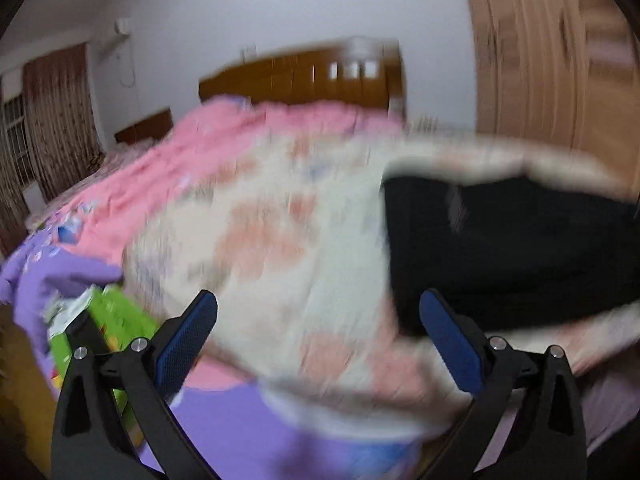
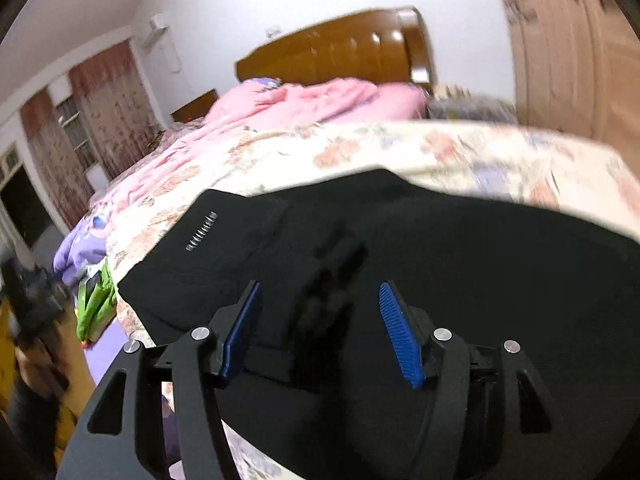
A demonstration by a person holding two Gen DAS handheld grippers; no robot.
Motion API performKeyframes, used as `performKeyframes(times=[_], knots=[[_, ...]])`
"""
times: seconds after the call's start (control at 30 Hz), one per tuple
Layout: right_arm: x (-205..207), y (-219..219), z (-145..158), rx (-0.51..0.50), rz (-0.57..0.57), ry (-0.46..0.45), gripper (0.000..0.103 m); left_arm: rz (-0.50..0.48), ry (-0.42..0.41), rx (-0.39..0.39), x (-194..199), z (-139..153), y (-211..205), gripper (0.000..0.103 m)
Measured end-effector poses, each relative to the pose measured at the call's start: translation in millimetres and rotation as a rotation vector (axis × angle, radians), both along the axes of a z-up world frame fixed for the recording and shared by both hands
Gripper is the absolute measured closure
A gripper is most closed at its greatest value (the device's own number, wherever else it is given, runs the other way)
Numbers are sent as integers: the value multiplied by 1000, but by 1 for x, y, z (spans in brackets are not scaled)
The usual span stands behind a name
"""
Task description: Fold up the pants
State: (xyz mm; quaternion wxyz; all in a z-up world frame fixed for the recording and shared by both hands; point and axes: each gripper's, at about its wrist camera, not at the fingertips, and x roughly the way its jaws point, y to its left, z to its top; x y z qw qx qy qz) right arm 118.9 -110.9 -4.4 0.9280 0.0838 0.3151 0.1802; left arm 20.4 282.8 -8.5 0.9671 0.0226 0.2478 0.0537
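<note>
While both grippers hang open, black pants (image 2: 400, 248) lie on the bed (image 2: 460, 148), partly folded.
L wrist view: left gripper (image 1: 318, 344) fingers spread, empty, over the floral quilt; pants at 2 o'clock, blurred. R wrist view: right gripper (image 2: 320, 332) fingers apart, a raised fold between them, not clamped; long axis runs 9-to-3. R is nearer.

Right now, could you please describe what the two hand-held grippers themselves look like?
The left hand-held gripper and the right hand-held gripper look alike: matte black, angular linkage arms with triangular cut-outs, round silver pivot pins, and long blue textured pads on the inner faces of the fingers. No cables, markings or sleeves show.
</note>
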Motion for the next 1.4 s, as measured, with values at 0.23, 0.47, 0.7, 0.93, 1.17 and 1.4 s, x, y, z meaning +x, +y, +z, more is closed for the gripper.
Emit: performKeyframes(times=[0.23, 0.47, 0.7, 0.93, 1.17, 1.4], knots=[[32, 80, 8, -174, 133, -17, 43, -348, 56, -153, 113, 58, -96, 1], [40, 82, -38, -226, 192, 54, 35, -273, 383, -65, 246, -29, -121, 2], [36, 75, -43, -182, 194, 18, 34, -287, 344, -268, 245, -35, -86, 2], [23, 44, -21, -117, 77, 62, 27, -279, 340, -248, 246, -35, -91, 2], [10, -16, -53, -208, -40, 120, 18, -273, 339, -236, 249, -34, -94, 2], [-20, -45, -46, -217, -152, 124, 17, -271, 340, -228, 248, -34, -94, 2]])
